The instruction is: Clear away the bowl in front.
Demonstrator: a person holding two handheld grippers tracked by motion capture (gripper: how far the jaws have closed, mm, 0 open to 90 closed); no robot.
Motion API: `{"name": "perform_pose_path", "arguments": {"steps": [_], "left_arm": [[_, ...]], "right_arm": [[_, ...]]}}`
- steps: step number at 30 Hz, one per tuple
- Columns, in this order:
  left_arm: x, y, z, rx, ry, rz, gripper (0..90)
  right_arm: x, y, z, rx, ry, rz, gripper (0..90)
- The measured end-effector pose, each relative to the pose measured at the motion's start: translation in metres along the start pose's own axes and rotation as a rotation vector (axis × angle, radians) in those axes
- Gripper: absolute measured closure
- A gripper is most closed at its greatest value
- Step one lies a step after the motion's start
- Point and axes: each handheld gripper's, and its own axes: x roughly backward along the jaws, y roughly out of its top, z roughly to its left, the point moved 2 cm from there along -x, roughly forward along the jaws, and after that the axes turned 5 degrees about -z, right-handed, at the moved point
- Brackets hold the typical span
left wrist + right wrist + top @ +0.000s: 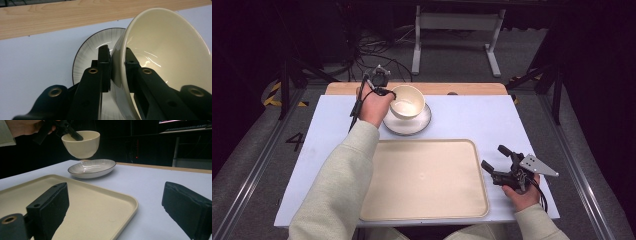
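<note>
From the high view, the left gripper [384,89] reaches to the far edge of the desk [472,120], left of its middle, and holds a cream bowl [407,101] over a striped plate [418,125], while the right gripper [502,165] waits near the desk's right edge, just beside the right rim of a beige tray [462,150] lying along the near edge. The left gripper view explains the hold: one jaw sits inside the bowl [170,50] and one outside, pinching its wall at the rim, so the bowl hangs tilted above the plate [87,55]. In the right gripper view the bowl [81,143] is plainly off the plate [92,168], with a gap of air between them (the pinch alone carries it). That gripper's own jaws stand wide apart with nothing between them, pointed over the tray's corner [125,202], probably kept low and clear so the tray stays free for whatever arrives.
</note>
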Motion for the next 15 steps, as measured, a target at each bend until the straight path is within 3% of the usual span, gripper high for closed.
{"name": "perform_pose_path", "arguments": {"steps": [10, 15], "left_arm": [[0.019, 0.008, -0.005, -0.027, -0.037, -0.003, 81.2], [0.028, 0.008, -0.009, -0.061, -0.069, 0.003, 81.3]], "right_arm": [[0.000, 0.000, 0.000, 0.002, 0.000, -0.001, 7.4], [0.000, 0.000, 0.000, 0.000, 0.000, 0.000, 7.3]]}}
